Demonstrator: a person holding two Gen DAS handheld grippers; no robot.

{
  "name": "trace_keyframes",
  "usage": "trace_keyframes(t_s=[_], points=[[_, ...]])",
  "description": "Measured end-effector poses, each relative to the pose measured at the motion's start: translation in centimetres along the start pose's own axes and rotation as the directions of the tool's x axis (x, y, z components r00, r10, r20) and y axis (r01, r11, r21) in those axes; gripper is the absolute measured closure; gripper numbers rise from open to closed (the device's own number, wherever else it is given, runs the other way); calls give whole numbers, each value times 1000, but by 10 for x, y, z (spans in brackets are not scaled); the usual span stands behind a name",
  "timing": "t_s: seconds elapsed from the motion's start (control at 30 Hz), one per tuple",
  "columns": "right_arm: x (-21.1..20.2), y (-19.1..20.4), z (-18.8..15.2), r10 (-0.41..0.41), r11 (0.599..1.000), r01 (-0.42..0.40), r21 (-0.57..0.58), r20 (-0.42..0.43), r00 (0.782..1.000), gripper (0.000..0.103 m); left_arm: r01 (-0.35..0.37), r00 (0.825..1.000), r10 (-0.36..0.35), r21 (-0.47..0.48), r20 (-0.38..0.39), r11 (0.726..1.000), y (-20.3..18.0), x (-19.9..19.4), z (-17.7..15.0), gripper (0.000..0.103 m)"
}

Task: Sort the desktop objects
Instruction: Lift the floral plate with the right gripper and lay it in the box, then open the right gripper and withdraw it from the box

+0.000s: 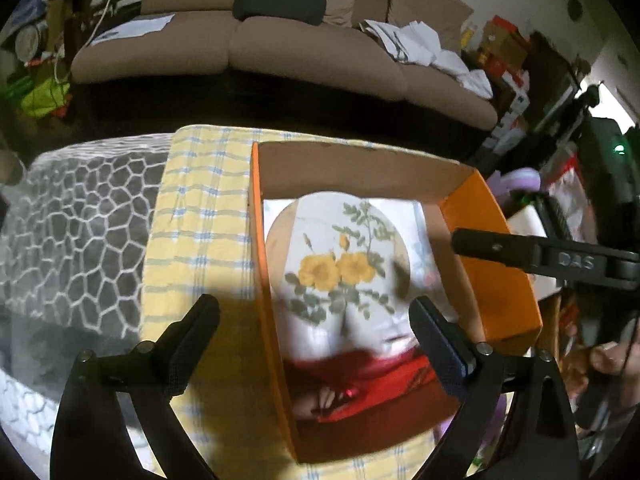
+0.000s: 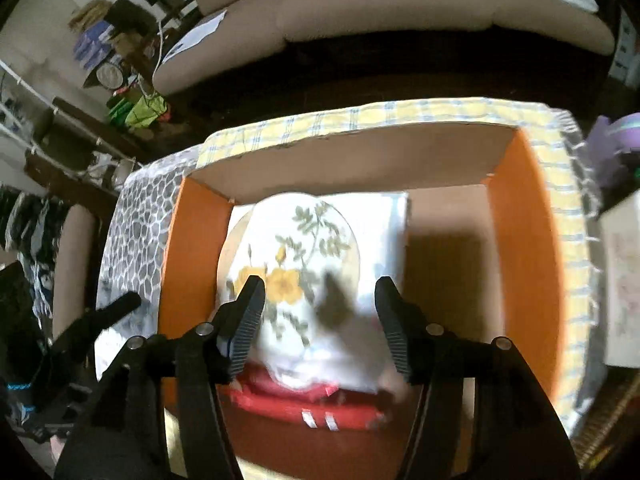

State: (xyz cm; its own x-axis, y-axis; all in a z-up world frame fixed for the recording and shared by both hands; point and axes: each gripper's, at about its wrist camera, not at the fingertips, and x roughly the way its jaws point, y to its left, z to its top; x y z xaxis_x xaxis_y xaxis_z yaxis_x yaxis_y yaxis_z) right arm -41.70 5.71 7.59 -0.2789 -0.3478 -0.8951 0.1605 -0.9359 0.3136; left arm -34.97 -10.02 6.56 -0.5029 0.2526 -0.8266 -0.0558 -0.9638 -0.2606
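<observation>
An orange cardboard box (image 1: pixel 492 280) (image 2: pixel 528 248) stands on a yellow checked cloth (image 1: pixel 200 216) (image 2: pixel 440 110). In it lies a round white piece printed with yellow flowers (image 1: pixel 336 248) (image 2: pixel 296 248), on a white sheet (image 2: pixel 388 232) and above a red packet (image 1: pixel 380 376) (image 2: pixel 312 404). My left gripper (image 1: pixel 314 306) is open and straddles the box's left wall, holding nothing. My right gripper (image 2: pixel 320 284) hangs open over the flowered piece, nothing between its pads. A dark blurred patch (image 2: pixel 334 304) lies on the flowered piece. One finger of the right gripper (image 1: pixel 500 246) reaches over the box's right wall.
A grey pebble-pattern mat (image 1: pixel 88 216) (image 2: pixel 136 216) covers the table left of the cloth. A beige sofa (image 1: pixel 240 48) (image 2: pixel 360 16) stands behind the table, with papers on it. A purple object (image 2: pixel 624 132) and a white box (image 2: pixel 624 280) sit right of the orange box.
</observation>
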Motion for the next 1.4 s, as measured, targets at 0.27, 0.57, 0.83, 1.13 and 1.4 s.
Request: trace_keyframes(t_s=[0.27,0.57,0.83,1.13,1.4], points=[[-38,-17,-58,-11,1000,11,-20,-3,1000,41,-11,1000,11,11,-8,1000,-21,-43,-26,5],[-80,-12,-117,49,998,-48,-44,25,998,19,-74,997,73,32,31,997,-46,-95,-70,0],[-128,-20,-178,59,995,-54,-80,61,996,0,-157,987,152,85,58,984,-77,-137,-116,0],[-191,-35,-236,65,986,-49,-159,96,993,0,-173,983,167,81,76,982,-120,-173,-165,0],[-212,-64,-279,-1,975,21,-221,87,996,0,-161,987,161,31,10,986,-131,-156,-202,0]])
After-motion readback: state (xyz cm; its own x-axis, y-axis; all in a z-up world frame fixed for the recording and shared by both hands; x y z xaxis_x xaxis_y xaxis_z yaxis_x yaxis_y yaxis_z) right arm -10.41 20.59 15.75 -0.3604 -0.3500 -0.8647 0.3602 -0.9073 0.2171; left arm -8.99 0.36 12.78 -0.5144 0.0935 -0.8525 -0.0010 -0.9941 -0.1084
